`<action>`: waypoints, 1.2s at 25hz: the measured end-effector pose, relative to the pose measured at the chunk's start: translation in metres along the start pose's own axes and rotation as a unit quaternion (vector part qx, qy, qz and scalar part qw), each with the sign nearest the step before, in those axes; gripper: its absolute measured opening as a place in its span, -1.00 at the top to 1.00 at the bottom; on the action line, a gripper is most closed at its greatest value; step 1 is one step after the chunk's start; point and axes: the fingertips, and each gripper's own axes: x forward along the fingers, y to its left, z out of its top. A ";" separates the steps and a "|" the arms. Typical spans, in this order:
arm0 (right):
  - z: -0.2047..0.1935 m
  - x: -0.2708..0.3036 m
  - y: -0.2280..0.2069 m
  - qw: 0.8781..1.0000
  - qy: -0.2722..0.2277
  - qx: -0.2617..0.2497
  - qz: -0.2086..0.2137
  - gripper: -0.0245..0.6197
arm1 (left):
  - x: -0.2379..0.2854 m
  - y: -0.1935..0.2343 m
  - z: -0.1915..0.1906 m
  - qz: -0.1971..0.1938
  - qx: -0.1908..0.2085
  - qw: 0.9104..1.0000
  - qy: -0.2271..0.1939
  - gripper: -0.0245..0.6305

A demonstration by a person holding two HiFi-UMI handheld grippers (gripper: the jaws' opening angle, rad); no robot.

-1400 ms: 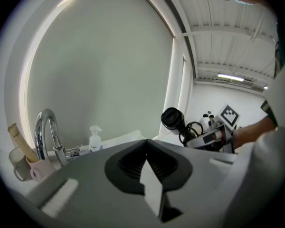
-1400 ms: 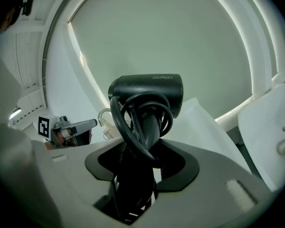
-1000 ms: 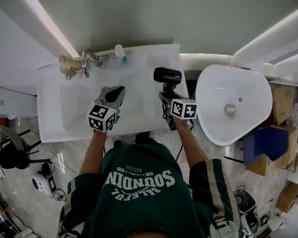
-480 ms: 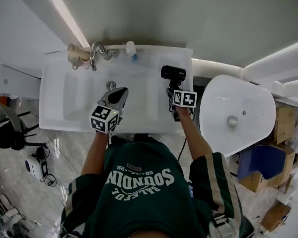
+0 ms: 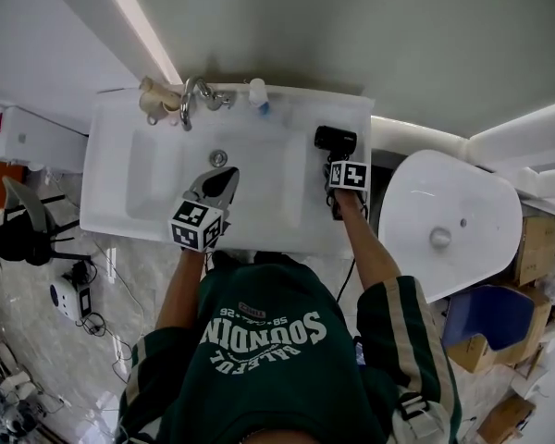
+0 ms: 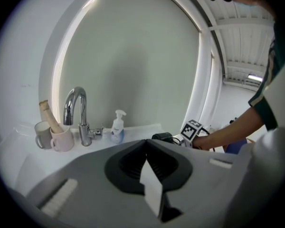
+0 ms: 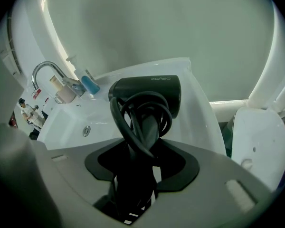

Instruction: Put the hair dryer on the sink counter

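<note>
Hair dryer (image 7: 149,93) clamped by its cord-wrapped handle in right gripper (image 7: 137,172), barrel over right end of sink counter (image 5: 314,218); contact with counter unclear. Left gripper (image 6: 149,175) jaws together, empty, over basin (image 5: 264,178) by drain (image 5: 218,157)

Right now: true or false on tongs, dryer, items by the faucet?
1. The right tongs grip the hair dryer by its handle. True.
2. The left tongs hold the soap bottle. False: they are shut on nothing; the bottle stands beside the faucet.
3. The dryer's cord is wound round its handle. True.
4. The two cups stand right of the faucet. False: in the left gripper view they stand left of it.
</note>
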 end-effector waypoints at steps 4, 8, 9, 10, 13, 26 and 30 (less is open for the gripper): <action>-0.004 0.006 -0.002 1.000 0.013 0.003 0.000 0.33 | -0.001 0.003 0.000 0.007 -0.002 1.000 0.003 0.77; -0.008 0.008 -0.002 1.000 0.017 -0.014 -0.012 0.32 | -0.004 0.002 -0.002 0.008 -0.005 1.000 0.002 0.77; -0.010 0.008 -0.002 1.000 0.019 -0.019 -0.016 0.33 | -0.005 0.001 -0.003 0.008 -0.007 1.000 0.002 0.77; -0.011 0.009 -0.002 0.999 0.022 -0.024 -0.019 0.33 | -0.006 0.001 -0.004 0.008 -0.009 1.000 0.001 0.77; -0.016 0.009 0.000 0.999 0.028 -0.031 -0.015 0.32 | -0.008 0.003 -0.007 0.005 -0.012 1.000 0.001 0.77; 0.006 -0.052 0.013 0.991 -0.099 -0.067 -0.066 0.33 | -0.019 0.036 -0.001 -0.030 -0.013 0.999 -0.003 0.77; 0.020 -0.069 0.044 0.984 -0.143 -0.084 -0.070 0.34 | -0.025 0.055 0.005 -0.035 -0.011 0.999 -0.005 0.77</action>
